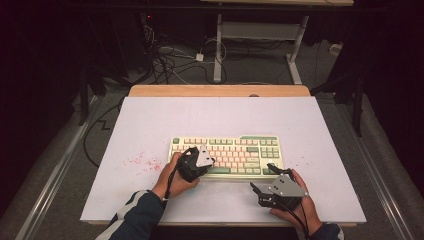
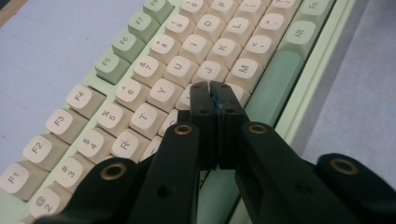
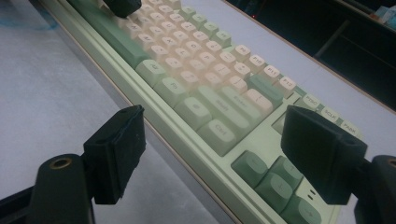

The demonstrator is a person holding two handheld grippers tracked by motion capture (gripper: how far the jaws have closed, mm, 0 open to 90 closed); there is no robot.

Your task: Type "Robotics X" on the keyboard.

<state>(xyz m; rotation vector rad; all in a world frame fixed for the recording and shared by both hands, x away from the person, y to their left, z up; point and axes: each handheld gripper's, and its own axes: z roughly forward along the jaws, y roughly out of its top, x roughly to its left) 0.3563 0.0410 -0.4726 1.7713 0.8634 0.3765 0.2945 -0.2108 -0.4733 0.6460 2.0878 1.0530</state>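
A pale green keyboard (image 1: 225, 152) with cream and pink keys lies on the white board (image 1: 215, 117). My left gripper (image 1: 210, 162) is over its left-middle keys. In the left gripper view the jaws are shut with nothing between them, and the tips (image 2: 214, 87) rest at the letter keys just above the green space bar (image 2: 273, 81). My right gripper (image 1: 262, 176) is by the keyboard's front right corner, above the board. It is open (image 3: 219, 135), and the keyboard's (image 3: 205, 107) right end shows between its black pads (image 3: 119, 149).
Red specks (image 1: 142, 161) stain the board to the left of the keyboard. A wooden table edge (image 1: 220, 90) shows behind the board. Cables (image 1: 170, 60) and a desk frame (image 1: 260, 35) are on the floor beyond. The other gripper's tip (image 3: 122, 5) shows far off.
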